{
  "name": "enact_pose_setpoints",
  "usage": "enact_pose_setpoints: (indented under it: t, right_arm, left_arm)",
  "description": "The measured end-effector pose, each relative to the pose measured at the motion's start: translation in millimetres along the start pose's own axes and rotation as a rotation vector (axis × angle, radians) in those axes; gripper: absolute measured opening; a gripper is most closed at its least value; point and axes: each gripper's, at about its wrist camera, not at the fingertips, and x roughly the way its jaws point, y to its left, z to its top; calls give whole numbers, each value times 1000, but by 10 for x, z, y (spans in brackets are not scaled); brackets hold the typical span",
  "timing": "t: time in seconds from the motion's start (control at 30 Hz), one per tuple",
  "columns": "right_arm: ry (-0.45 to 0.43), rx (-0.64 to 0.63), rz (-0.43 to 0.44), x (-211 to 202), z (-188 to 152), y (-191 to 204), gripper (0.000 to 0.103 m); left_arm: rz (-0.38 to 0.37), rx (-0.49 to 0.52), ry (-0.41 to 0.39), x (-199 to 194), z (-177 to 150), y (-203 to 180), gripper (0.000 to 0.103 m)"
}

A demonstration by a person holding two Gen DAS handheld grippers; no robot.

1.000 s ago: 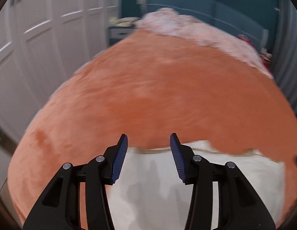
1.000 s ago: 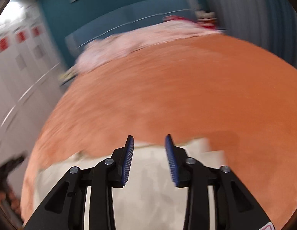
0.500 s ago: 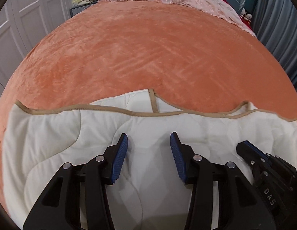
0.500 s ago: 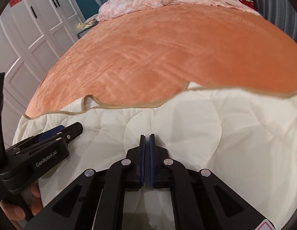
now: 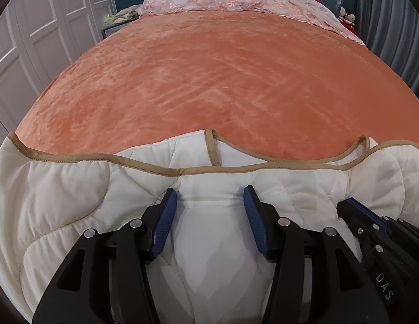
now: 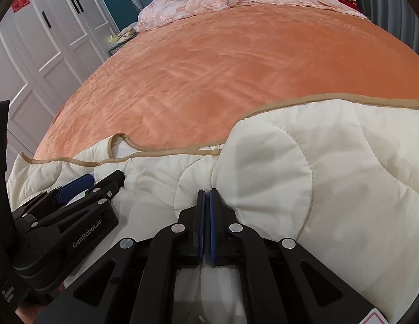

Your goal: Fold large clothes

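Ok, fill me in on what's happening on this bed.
A person is working a cream quilted blanket with tan edging at the near end of a bed covered in an orange plush spread, one handheld tool per hand. The right tool has just closed, pinching a fold of the blanket. The left tool has its jaws apart, blanket bunched between them; they have just opened a little.
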Motion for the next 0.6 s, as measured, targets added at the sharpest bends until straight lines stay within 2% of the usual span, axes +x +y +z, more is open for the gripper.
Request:
enact_pose_setpoints:
  t: [0.6]
  right_arm:
    - [-18,3,5,72,10,-5,0]
  left_arm:
    - [38,13,-40,12,-45,-79,51]
